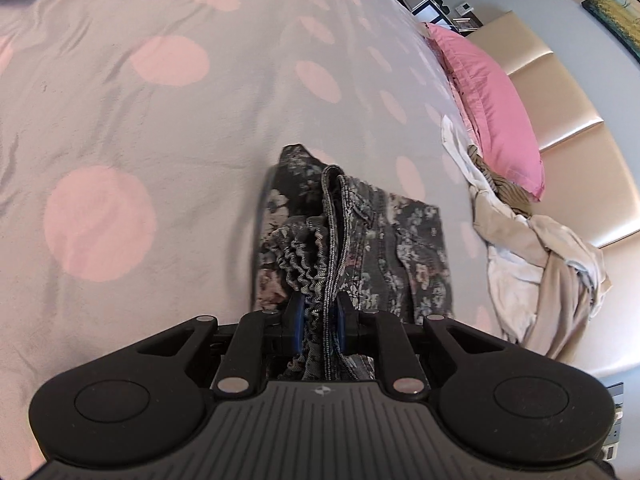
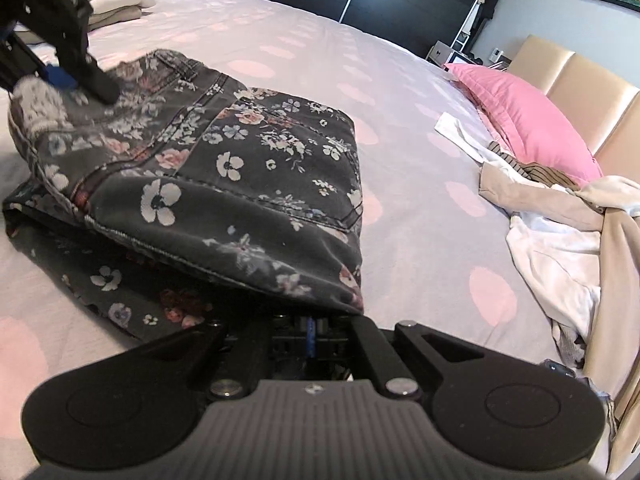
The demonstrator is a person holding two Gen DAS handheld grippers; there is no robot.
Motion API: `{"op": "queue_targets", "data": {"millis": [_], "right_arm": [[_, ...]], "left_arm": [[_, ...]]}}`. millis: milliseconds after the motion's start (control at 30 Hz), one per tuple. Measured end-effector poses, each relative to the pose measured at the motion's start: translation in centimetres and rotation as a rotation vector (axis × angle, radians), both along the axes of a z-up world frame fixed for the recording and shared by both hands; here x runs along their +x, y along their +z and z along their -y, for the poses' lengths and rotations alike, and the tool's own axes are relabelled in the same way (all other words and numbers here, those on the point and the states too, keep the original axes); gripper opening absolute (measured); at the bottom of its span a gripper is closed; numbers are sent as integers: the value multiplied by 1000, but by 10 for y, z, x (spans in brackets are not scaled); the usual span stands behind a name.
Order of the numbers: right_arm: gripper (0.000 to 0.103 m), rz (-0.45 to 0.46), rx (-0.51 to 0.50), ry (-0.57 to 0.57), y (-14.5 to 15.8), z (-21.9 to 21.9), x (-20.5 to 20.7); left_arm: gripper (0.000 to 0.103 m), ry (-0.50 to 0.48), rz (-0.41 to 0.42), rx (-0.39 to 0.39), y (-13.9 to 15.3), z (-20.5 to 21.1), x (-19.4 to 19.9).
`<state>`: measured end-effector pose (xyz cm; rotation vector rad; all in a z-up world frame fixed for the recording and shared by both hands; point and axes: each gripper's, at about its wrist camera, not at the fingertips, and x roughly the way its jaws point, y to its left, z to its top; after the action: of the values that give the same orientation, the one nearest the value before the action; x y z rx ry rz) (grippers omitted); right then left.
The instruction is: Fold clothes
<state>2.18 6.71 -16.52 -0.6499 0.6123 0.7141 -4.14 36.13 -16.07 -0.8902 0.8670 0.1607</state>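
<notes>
Dark floral trousers [image 1: 360, 240] [image 2: 240, 160] lie folded on the pale, pink-dotted bedspread [image 1: 160, 120] [image 2: 420, 220]. My left gripper [image 1: 319, 308] is shut on their gathered waistband, which is bunched between the blue pads. In the right wrist view the left gripper [image 2: 68, 80] sits at the top left, holding that end just above the bed. The right gripper [image 2: 312, 328] is shut at the near edge of the upper layer. Fabric drapes over its fingertips and hides them. The upper layer is held slightly off the lower one.
A pink pillow [image 1: 492, 112] [image 2: 528, 120] leans on the beige headboard [image 1: 568, 120]. A loose pile of beige and white clothes [image 1: 540, 260] [image 2: 560, 232] lies to the right. Folded cream garments [image 2: 116, 0] are stacked at the far left, near a dark wardrobe [image 2: 380, 0].
</notes>
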Motion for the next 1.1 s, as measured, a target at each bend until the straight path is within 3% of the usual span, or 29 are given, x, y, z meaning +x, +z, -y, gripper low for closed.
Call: {"op": "queue_targets", "data": {"millis": [267,400,533,700,800,933,1100], "right_arm": [[3,-72,4,58,17,2,4],[5,-138,11,90,35,19,-7],[5,-130,47,110,50,32,-16],[6,-131,164,54,67,47,-11],[6,-126,204,16,66,47,2],[7,-169,242,-18,54,40,19],[7,-256,172,-43,25,29,26]], "left_arm": [[17,30,9,8,-12,0,-8],[19,17,15,110,10,11,-12],[19,22,62,198,43,21,-27],[19,-31,68,245,63,48,-39],[19,-81,45,267,57,66,-39],[18,-126,-31,355,36,82,-34],[18,-114,-96,400,11,74,-35]]}}
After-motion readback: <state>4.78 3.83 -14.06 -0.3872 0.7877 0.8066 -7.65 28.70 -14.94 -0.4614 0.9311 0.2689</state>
